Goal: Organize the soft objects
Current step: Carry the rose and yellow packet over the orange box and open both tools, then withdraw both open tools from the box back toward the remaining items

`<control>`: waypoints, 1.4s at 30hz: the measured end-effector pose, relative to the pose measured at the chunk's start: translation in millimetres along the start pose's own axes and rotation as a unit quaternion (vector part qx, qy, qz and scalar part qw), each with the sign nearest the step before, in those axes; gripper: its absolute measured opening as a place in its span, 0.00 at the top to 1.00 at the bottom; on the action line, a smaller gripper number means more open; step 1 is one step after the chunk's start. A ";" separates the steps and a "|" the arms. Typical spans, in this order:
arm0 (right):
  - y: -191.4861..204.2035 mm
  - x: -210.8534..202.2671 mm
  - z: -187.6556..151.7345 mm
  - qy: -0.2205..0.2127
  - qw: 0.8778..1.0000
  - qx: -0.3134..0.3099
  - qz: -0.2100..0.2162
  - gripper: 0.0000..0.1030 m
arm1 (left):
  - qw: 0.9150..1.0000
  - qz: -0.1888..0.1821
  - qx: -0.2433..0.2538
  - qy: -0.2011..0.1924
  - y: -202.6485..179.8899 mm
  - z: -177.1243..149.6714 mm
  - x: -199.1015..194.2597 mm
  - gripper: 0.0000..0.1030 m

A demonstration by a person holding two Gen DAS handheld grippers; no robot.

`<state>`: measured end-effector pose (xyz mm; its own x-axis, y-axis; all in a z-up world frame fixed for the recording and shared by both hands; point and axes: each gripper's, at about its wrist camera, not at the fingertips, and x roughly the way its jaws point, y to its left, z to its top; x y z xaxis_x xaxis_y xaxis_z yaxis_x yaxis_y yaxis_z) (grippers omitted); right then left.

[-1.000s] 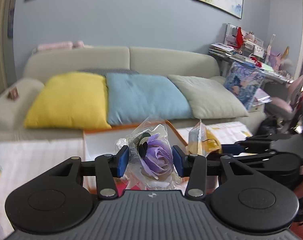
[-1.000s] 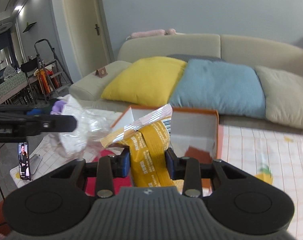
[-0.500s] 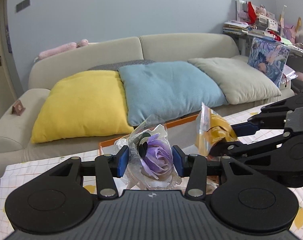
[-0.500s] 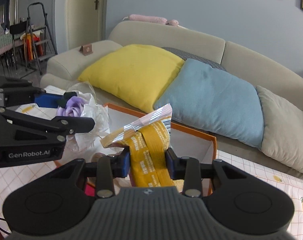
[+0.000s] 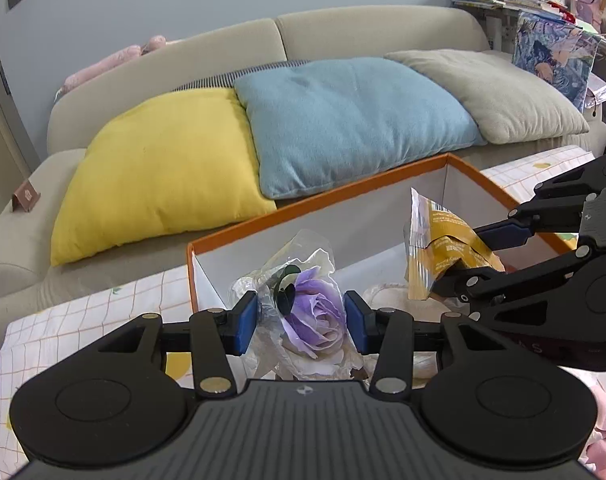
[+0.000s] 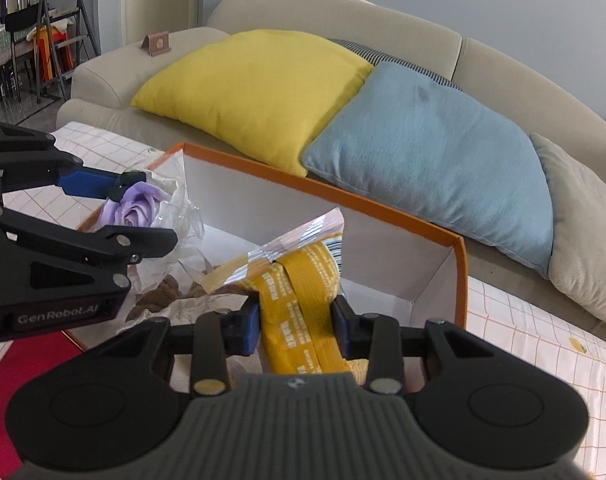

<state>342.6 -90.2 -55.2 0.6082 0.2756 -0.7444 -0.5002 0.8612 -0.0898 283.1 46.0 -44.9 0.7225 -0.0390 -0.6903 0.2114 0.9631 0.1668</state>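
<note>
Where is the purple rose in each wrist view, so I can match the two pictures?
Left wrist: purple rose low centre, in clear wrap between the left gripper pads.
Right wrist: purple rose at left, mid-height, in the left gripper reaching in from that edge.
Shared landmark: orange box, rim at and.

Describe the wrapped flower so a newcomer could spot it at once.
Find the orange-rimmed box in front of the sofa. Over its left end, the left hand-held gripper clamps the purple rose in clear crinkly wrap. The neighbouring yellow packet is opaque and printed.
</note>
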 end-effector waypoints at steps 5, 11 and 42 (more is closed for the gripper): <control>5.6 7.5 -1.8 0.010 1.000 -0.013 -0.004 0.62 | 1.000 0.001 0.015 0.012 -0.7 -1.8 11.7 0.42; 7.5 0.6 -4.2 0.009 1.000 -0.016 -0.002 0.55 | 1.000 0.012 0.010 -0.007 -0.1 -4.5 7.0 0.21; -0.8 -136.1 -74.2 -0.061 0.996 0.060 -0.028 0.28 | 0.990 -0.019 -0.033 -0.138 -26.5 -17.4 -127.6 0.12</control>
<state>214.5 -160.1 -2.9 0.7069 0.2686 -0.6544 -0.3902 0.9197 -0.0439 173.9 30.1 26.4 0.8694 -0.1388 -0.4743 0.2053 0.9745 0.0910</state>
